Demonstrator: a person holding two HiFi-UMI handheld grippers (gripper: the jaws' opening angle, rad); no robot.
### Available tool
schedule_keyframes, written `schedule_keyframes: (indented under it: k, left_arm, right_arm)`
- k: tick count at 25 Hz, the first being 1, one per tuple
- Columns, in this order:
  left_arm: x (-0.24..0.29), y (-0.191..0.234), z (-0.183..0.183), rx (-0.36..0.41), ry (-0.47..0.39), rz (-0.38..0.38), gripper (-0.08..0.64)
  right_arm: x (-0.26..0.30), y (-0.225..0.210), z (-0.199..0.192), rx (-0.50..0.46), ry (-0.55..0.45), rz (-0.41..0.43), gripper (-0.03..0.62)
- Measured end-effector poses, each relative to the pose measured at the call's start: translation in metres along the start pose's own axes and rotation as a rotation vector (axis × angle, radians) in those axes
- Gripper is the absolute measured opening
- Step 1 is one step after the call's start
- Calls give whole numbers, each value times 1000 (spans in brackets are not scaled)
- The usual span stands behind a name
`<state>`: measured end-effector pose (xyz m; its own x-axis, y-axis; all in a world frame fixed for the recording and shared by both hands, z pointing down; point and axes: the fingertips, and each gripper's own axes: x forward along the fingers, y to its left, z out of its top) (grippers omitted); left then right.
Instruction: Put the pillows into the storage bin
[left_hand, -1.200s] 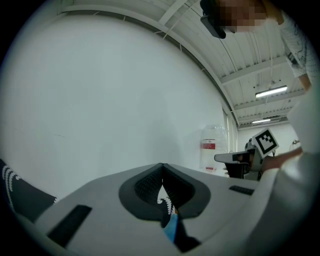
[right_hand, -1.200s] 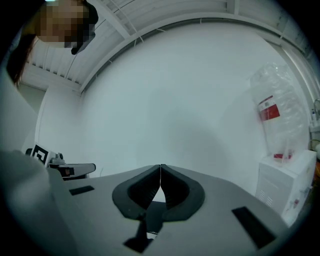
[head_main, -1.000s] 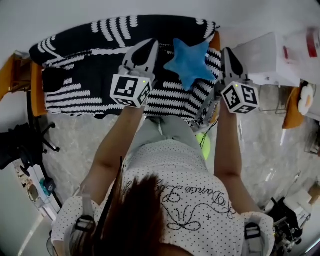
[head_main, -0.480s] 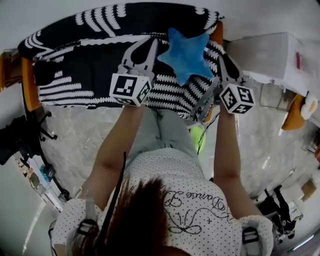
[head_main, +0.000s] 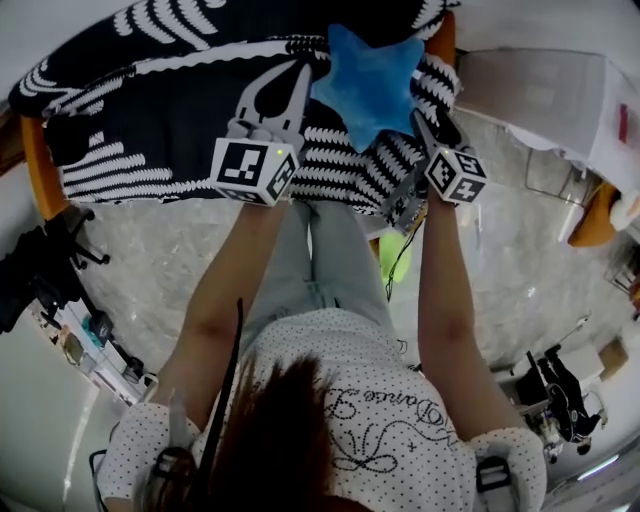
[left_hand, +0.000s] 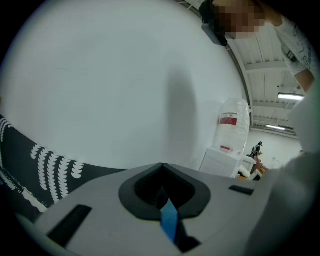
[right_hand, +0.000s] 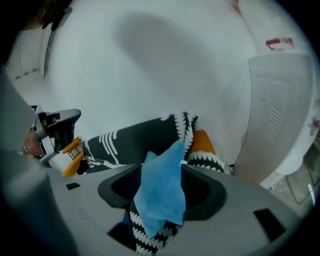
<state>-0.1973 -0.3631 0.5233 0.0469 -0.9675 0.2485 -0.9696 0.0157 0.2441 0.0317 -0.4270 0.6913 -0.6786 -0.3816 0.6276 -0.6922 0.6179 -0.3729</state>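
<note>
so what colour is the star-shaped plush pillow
Bright blue. The star-shaped plush pillow shows best in the head view.

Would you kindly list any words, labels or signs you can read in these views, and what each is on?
"Dani...": cursive line on the person's shirt, rest unclear.
Red label on the white bottle: too blurred to read.
Left cube, right cube: square markers only, no words.
</note>
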Motion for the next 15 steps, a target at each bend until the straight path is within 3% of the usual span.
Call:
schedule_keyframes:
  k: [3, 6, 9, 15]
  left_arm:
    - [7, 6, -12, 1, 20, 9, 3]
    - [8, 13, -22, -10, 41, 24, 3]
    - [11, 15, -26, -11, 53, 24, 3]
    - [10, 17, -34, -8, 69, 27, 3]
  right_arm:
    - [20, -22, -36, 101, 50, -11, 273]
    - [24, -49, -65, 198, 87, -93, 327]
    - [27, -60, -90, 202, 149, -133, 368]
    - [40, -51, -116, 207, 198, -99, 385]
